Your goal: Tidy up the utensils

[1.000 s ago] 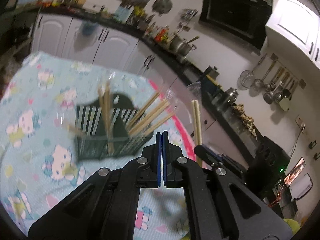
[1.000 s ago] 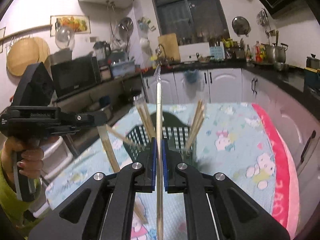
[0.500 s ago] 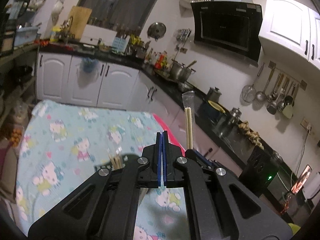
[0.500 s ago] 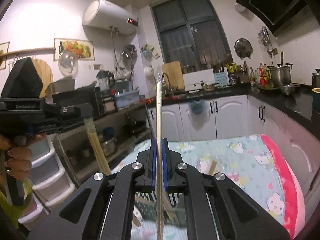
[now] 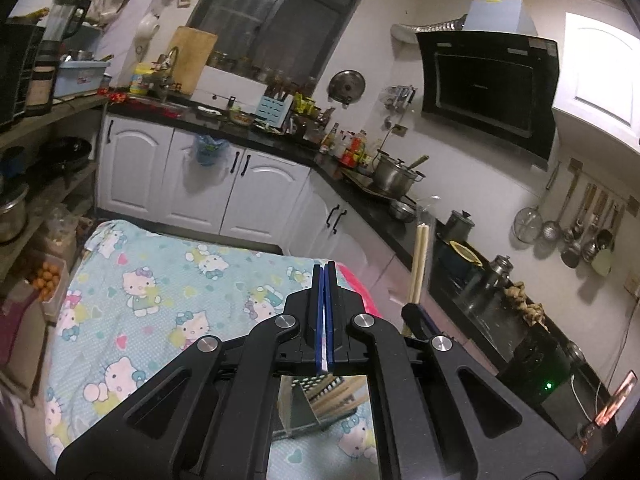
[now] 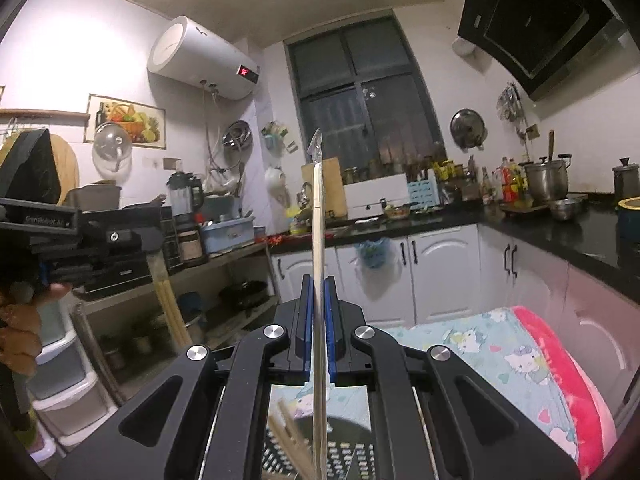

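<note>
My right gripper (image 6: 318,280) is shut on a wrapped pair of wooden chopsticks (image 6: 318,216) that stands upright between its blue pads; the same pair (image 5: 418,264) shows right of my left gripper. My left gripper (image 5: 324,270) is shut, with a thin white edge between its pads; it also shows at the far left of the right wrist view (image 6: 156,240), with light sticks (image 6: 170,304) hanging below it. The dark slotted utensil basket (image 6: 340,452) holding chopsticks (image 6: 290,448) lies below both grippers, and shows under the left gripper too (image 5: 316,404).
A table with a Hello Kitty cloth (image 5: 160,288) lies below, with a pink edge (image 6: 568,384) at its right. White cabinets (image 5: 240,188) and a black counter (image 6: 560,224) with pots run behind. Shelves and drawers (image 6: 60,380) stand on the left.
Both grippers have risen and tilted up. The basket has dropped from mid-frame to the bottom edge. The right gripper still holds the wrapped chopsticks.
</note>
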Tool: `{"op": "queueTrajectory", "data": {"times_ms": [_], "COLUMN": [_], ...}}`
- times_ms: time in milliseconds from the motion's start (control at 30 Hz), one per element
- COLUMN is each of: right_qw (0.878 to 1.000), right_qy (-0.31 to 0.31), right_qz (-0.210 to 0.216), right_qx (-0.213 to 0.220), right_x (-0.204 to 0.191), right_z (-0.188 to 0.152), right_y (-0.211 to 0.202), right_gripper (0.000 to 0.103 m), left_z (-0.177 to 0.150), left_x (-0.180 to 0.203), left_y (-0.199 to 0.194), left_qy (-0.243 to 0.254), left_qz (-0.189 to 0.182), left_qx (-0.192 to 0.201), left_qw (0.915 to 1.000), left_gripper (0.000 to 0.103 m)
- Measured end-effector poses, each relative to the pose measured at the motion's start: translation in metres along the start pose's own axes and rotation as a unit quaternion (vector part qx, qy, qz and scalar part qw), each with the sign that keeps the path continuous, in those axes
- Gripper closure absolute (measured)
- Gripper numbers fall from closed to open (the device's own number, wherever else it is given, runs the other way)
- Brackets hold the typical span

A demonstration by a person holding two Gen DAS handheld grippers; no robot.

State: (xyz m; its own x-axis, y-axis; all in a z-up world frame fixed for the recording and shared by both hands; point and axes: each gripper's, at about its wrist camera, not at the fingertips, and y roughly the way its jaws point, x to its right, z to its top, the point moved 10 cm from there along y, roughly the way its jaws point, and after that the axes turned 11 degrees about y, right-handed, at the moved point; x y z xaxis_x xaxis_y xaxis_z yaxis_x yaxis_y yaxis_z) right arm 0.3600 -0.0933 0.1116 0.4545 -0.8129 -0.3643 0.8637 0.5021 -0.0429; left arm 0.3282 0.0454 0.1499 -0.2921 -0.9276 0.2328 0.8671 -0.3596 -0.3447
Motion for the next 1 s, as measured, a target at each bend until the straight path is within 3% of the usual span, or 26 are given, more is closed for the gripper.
{"op": "queueTrajectory", "data": {"times_ms": [533,600,633,667,700,733,833,900,1000], "right_qw": [0.997,0.997,0.997,0.997,0.997,0.998,0.998,0.998,0.998], "right_qy": [0.033,0.031,0.032,0.035,0.042,0.045,0.048,0.05,0.048], "right_qz": [-0.055,-0.061,-0.061,-0.061,-0.055,-0.05,-0.039,-0.034,-0.03], "right_qx": [0.053,0.043,0.035,0.025,0.018,0.017,0.006,-0.001,-0.019], "right_x": [0.045,0.049,0.049,0.051,0.052,0.051,0.048,0.046,0.044], "right_z": [-0.05,-0.063,-0.068,-0.073,-0.077,-0.079,-0.08,-0.079,-0.079], "right_y": [0.031,0.032,0.033,0.032,0.028,0.024,0.01,0.0,-0.012], "right_gripper": [0.097,0.092,0.083,0.074,0.074,0.073,0.067,0.061,0.055], "left_z": [-0.05,-0.057,-0.062,-0.065,-0.068,-0.071,-0.075,-0.077,-0.081], "left_x": [-0.024,-0.025,-0.026,-0.026,-0.026,-0.026,-0.025,-0.024,-0.023], "left_y": [0.04,0.042,0.044,0.044,0.043,0.041,0.029,0.021,0.007], "left_qy": [-0.013,-0.014,-0.016,-0.019,-0.021,-0.02,-0.011,-0.007,-0.002], "left_qz": [-0.003,-0.005,-0.006,-0.008,-0.012,-0.012,-0.004,-0.002,0.006], "left_qx": [-0.019,-0.024,-0.029,-0.032,-0.033,-0.033,-0.031,-0.027,-0.022], "left_qw": [0.9997,0.9996,0.9994,0.9993,0.9992,0.9992,0.9995,0.9996,0.9997], "left_gripper": [0.103,0.103,0.102,0.093,0.075,0.066,0.062,0.046,0.034]}}
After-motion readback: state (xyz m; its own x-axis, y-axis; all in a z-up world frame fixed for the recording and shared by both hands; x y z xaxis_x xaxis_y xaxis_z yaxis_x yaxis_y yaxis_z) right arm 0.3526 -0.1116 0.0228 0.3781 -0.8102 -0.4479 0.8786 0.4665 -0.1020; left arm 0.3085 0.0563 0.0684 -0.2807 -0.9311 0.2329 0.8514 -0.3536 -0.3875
